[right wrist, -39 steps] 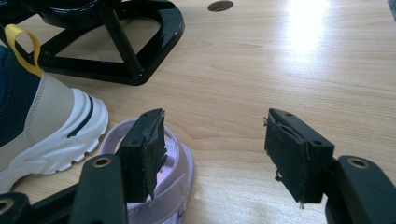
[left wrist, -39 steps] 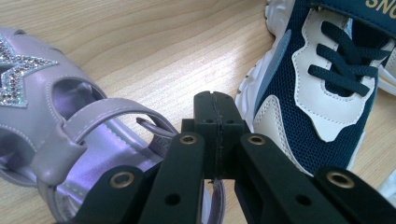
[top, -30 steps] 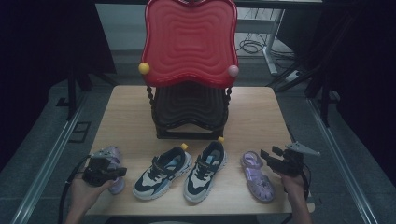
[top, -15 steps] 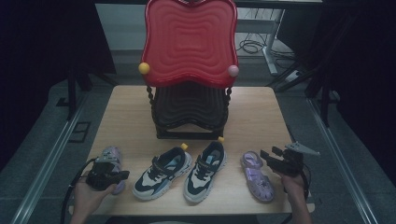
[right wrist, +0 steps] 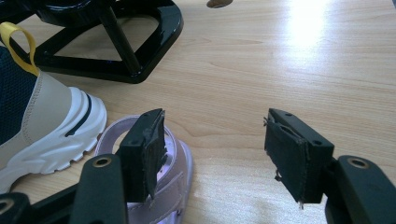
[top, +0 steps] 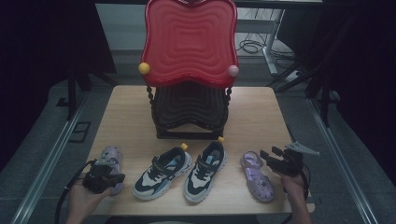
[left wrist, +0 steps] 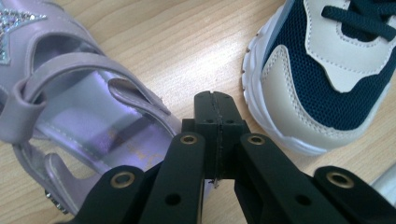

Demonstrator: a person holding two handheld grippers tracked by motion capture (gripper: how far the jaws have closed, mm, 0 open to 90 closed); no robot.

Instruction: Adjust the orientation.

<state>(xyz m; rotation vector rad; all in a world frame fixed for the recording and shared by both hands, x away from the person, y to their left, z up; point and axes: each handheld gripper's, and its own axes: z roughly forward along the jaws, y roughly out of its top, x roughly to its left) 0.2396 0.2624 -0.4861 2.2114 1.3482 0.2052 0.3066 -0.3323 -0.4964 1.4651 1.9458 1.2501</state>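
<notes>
left claw [left wrist: 216, 135]: jaws pressed together, nothing held, beside left purple sandal [left wrist: 79, 107] | right claw [right wrist: 212, 154]: spread wide, empty, over right purple sandal [right wrist: 168, 186] | worktop [top: 261, 116]: sneakers [top: 182, 170] between sandals

On the surface [top: 261, 116] stand two purple sandals [top: 257, 175], two navy-and-white sneakers [top: 161, 172] and one red-topped black rack [top: 189, 70].

In the left gripper view the lilac sandal [left wrist: 84, 116] runs off the left edge and under the black fingers [left wrist: 177, 182], the sneaker [left wrist: 327, 70] is cut by the right edge, and the right gripper view crops the other sandal [right wrist: 173, 186] at the bottom.
</notes>
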